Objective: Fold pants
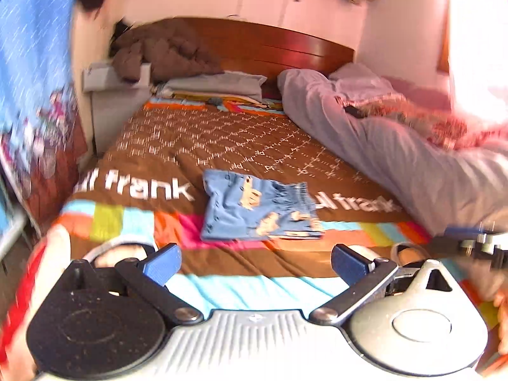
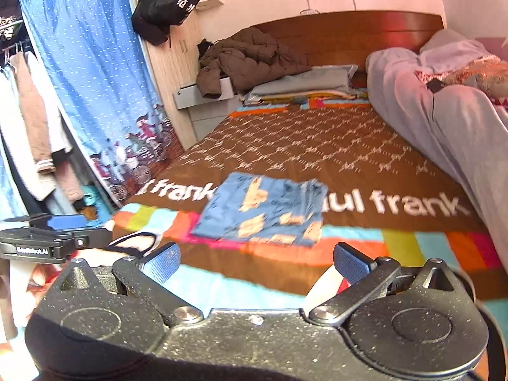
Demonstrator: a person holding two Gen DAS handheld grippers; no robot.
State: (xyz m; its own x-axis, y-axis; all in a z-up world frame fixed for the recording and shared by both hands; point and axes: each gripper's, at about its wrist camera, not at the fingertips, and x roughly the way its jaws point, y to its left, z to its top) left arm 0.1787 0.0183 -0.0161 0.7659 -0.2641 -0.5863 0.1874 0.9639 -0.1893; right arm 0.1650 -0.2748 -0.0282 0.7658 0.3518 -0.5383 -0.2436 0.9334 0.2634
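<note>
Small blue pants (image 1: 258,211) with tan cartoon prints lie folded into a compact rectangle on the brown bedspread (image 1: 206,139), near the foot of the bed. They also show in the right wrist view (image 2: 263,211). My left gripper (image 1: 255,265) is open and empty, held back from the pants above the bed's front edge. My right gripper (image 2: 255,263) is open and empty, also short of the pants. The right gripper shows at the right edge of the left wrist view (image 1: 473,244). The left gripper shows at the left edge of the right wrist view (image 2: 50,235).
A grey duvet (image 1: 397,146) lies heaped along the bed's right side. A brown jacket (image 2: 247,57) and pillows (image 2: 304,84) sit by the wooden headboard (image 2: 349,31). A blue curtain (image 2: 89,73) and hanging clothes (image 2: 31,120) stand left of the bed.
</note>
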